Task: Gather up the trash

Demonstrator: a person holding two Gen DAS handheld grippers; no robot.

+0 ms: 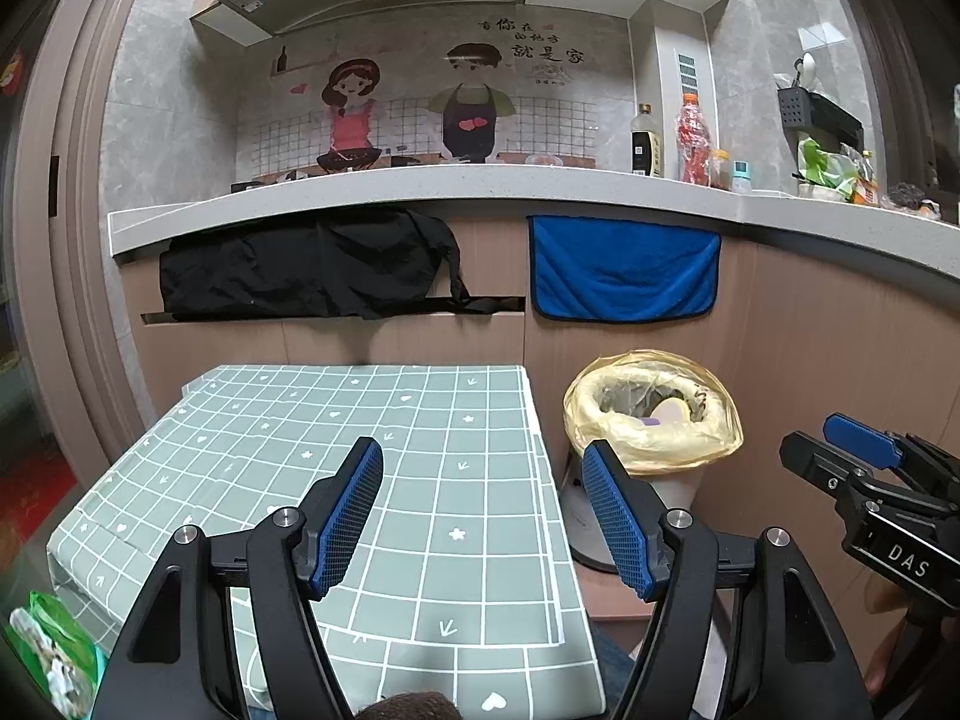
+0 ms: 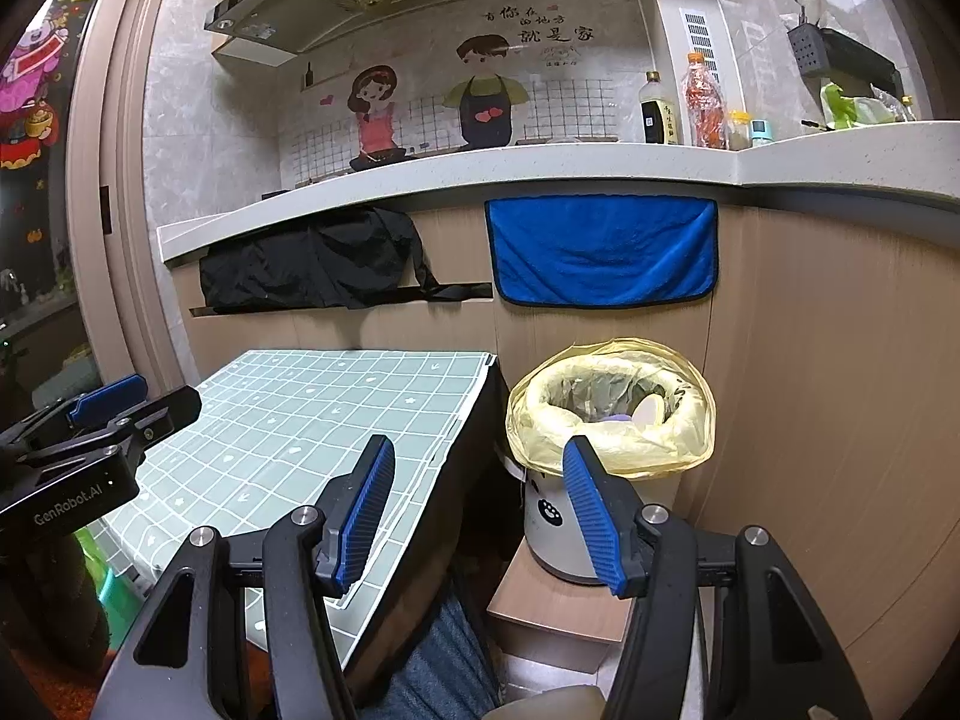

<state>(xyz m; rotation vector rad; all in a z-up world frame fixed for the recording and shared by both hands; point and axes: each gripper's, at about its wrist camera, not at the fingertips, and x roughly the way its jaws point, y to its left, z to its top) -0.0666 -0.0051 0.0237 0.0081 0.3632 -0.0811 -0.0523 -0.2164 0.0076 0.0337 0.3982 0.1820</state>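
Two ribbed grippers [image 1: 483,516] [image 2: 480,516] agape; bin [image 2: 612,420] crinkly-lined.

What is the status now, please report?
Left gripper open, empty, over the table. Right gripper open, empty. Trash bin beside the table, yellow liner, some trash inside. Nothing in the way.

Blue towel [image 1: 624,267] and black cloth [image 1: 306,264] hanging under counter [image 1: 420,183], checked tablecloth [image 1: 336,420]
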